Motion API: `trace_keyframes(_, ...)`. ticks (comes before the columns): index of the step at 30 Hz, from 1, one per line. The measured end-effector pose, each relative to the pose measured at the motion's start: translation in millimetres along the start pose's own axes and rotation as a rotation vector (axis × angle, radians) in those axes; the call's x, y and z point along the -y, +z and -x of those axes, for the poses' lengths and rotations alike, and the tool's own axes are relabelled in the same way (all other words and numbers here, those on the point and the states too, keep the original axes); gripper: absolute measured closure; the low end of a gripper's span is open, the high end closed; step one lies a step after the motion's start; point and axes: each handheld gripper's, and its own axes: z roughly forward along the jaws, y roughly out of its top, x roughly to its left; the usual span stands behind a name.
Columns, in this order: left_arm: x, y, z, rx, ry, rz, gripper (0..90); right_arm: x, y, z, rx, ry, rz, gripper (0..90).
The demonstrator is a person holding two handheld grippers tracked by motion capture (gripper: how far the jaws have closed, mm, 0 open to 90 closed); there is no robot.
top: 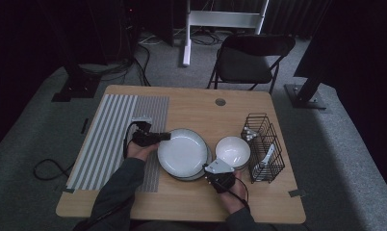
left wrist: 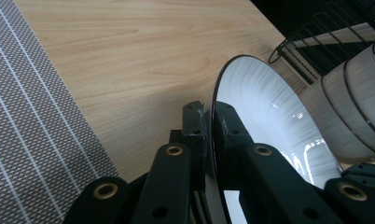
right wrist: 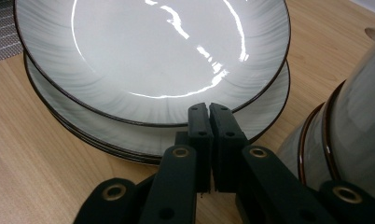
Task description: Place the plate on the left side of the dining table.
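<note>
My left gripper (top: 155, 137) has its jaws clamped on the rim of the top plate, a round pale grey glazed plate with a thin dark edge (top: 182, 150). In the left gripper view the plate's (left wrist: 269, 112) rim runs edge-on between the two black jaws, and both pads press on it, one from each side. That plate is tilted up on the left gripper's side, over a stack of matching grey plates (top: 197, 174) that lies flat near the middle of the light wooden surface (top: 201, 103).

My right gripper (top: 219, 174) sits at the near right edge of the stack, with its jaws closed together and nothing between them. In the right gripper view the jaw tips meet just in front of the raised plate (right wrist: 153, 51), and the lower plates (right wrist: 265, 112) show under it as a second rim.

Just right of the plates stands a stack of pale grey glazed bowls with dark rims (top: 233, 151), which I also see at the right edge of the right gripper view (right wrist: 349, 135). Beyond the bowls, a black wire rack (top: 264, 147) stands near the surface's right side. A grey striped woven mat (top: 109, 139) covers the left part of the surface, and the left hand rests over its right edge.
</note>
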Motion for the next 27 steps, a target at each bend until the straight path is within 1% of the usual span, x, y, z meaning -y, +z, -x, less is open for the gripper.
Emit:
trace_keyframes(4, -0.4, -2.2, -0.2, 0.009, -0.028, 0.020, 84.8, 0.7, -1.4, -0.6, 0.001, 0.003, 0.005, 86.3)
trace_keyframes(13, -2.5, -11.4, 0.1, 0.006, -0.026, 0.051, 84.2, 1.7, -4.0, -1.1, 0.003, 0.001, 0.013, 85.7)
trace_keyframes(16, -2.9, -14.7, -0.2, 0.002, -0.031, 0.059, 83.8, 2.4, -6.0, -1.2, 0.004, 0.005, 0.016, 85.5)
trace_keyframes(17, -3.0, -16.9, -0.7, 0.009, -0.035, 0.068, 83.6, 2.6, -6.5, -1.1, 0.003, 0.004, 0.018, 85.5)
trace_keyframes(20, -3.4, -19.7, -0.8, 0.006, -0.033, 0.072, 83.5, 3.0, -7.5, -1.1, 0.004, 0.005, 0.020, 85.2)
trace_keyframes(22, -3.8, -22.1, -1.9, 0.021, -0.037, 0.080, 83.3, 3.6, -8.7, -0.4, 0.005, -0.001, 0.026, 85.2)
trace_keyframes(27, -5.9, -29.4, -3.1, 0.024, -0.045, 0.099, 83.2, 4.3, -9.9, 0.7, 0.004, 0.003, 0.030, 85.0)
